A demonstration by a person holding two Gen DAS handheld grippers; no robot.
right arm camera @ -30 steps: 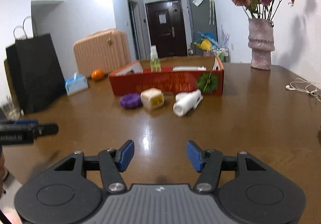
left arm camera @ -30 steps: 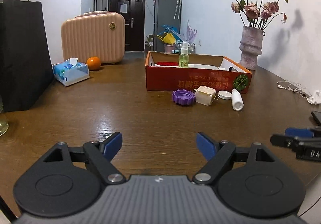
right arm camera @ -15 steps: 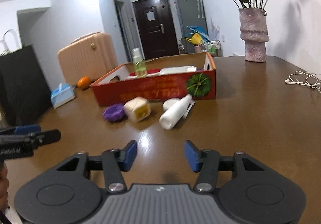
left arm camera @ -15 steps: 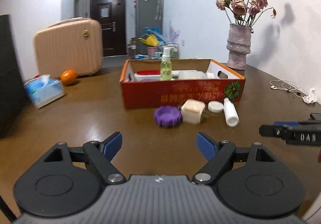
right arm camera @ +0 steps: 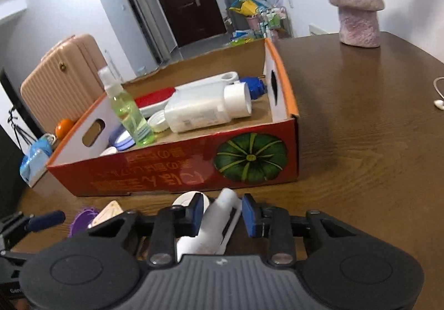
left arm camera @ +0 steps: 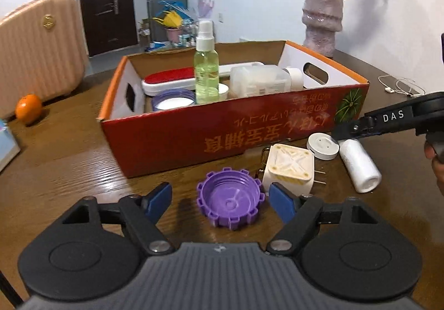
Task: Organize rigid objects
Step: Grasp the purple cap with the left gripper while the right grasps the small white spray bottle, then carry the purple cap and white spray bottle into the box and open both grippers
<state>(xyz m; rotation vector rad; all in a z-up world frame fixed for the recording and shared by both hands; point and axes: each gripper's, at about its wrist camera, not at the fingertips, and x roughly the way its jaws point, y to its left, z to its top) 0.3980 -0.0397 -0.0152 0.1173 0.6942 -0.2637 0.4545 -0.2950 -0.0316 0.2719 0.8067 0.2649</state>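
A purple ridged cap [left arm camera: 231,201] lies open side up on the brown table, between the blue pads of my left gripper [left arm camera: 220,200]. Its jaws are closing, with a gap left on each side. A white bottle [right arm camera: 219,215] lies on its side between the pads of my right gripper [right arm camera: 223,211]. These jaws are closing too, with a sliver of space at the right pad. A cream plug adapter [left arm camera: 288,165] and a white disc [left arm camera: 323,143] lie beside the cap. Behind stands the red cardboard box [left arm camera: 249,129], holding a green spray bottle [left arm camera: 206,71] and a white jar [right arm camera: 199,113].
A pink vase [left arm camera: 322,18] stands at the back right, and white earphones [left arm camera: 399,86] lie on the table near it. A pink suitcase [left arm camera: 36,52], an orange [left arm camera: 27,108] and a blue tissue pack [right arm camera: 34,160] are on the left.
Both grippers have come forward to the objects in front of the box. The left jaws have narrowed around the purple cap, the right jaws around the white bottle.
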